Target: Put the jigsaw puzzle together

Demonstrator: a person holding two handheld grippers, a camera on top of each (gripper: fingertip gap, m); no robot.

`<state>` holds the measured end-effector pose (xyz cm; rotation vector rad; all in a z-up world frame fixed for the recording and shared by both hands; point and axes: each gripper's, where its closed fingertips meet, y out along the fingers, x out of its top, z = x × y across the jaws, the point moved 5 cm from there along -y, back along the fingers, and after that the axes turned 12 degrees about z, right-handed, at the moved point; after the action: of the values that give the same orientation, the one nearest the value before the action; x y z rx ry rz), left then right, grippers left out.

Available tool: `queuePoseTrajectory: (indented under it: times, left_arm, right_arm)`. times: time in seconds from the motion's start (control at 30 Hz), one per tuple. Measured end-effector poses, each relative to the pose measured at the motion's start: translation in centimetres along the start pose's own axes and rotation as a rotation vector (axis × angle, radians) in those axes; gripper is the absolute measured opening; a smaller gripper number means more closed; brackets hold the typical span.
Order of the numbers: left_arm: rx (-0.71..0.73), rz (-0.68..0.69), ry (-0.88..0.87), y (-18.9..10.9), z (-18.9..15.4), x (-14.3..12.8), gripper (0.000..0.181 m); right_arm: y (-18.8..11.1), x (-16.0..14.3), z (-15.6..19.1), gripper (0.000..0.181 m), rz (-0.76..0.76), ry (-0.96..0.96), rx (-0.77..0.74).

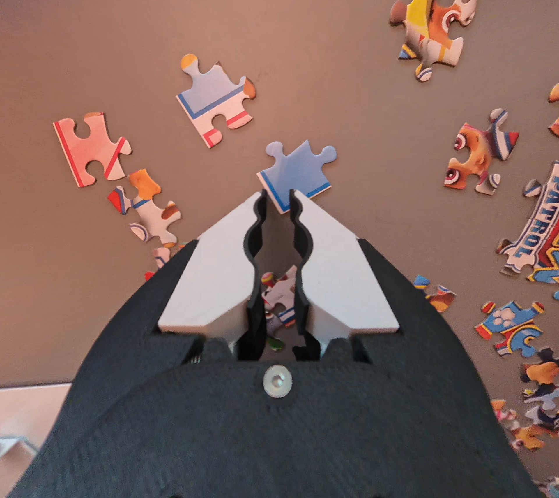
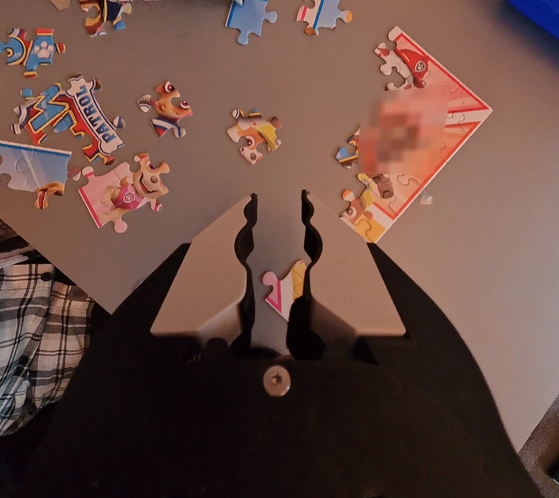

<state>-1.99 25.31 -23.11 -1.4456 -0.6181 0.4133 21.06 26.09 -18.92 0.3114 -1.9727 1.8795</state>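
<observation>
On the grey desk (image 1: 332, 29), the left tongs (image 1: 277, 195) are narrowed to a slim gap around the white-edged corner of a plain blue cardboard jigsaw piece (image 1: 298, 171), whether gripping or merely touching it I cannot tell. Loose colourful pieces lie scattered around. The right tongs (image 2: 279, 195) hang open and empty above bare desk, beside a joined red-bordered corner section of puzzle (image 2: 453, 96) to their right.
</observation>
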Motion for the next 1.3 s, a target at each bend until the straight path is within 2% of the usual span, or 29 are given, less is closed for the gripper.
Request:
queuePoseTrajectory:
  times: [0.2,0.37,0.53,0.87,1.3]
  left_arm:
    - [0.027,0.048,0.029,-0.1,1.7,0.0,0.014]
    - [0.097,0.106,0.060,-0.2,2.1,0.3,0.015]
    - [0.106,0.059,0.028,-1.1,1.7,0.5,0.022]
    - [0.158,0.000,0.059,-3.8,-1.6,0.5,0.022]
    - [0.120,-0.071,0.121,-4.0,-6.4,1.5,0.022]
  right_arm:
    - [-0.8,-2.5,1.4,0.033,0.044,-0.016,0.025]
    - [-0.4,-5.7,3.4,0.041,0.161,-0.007,0.083]
    - [1.0,-7.0,4.6,0.046,0.215,-0.011,0.102]
    - [1.6,-6.7,4.5,0.022,0.171,0.008,0.037]
    - [3.0,-3.9,5.7,0.019,0.086,-0.040,0.009]
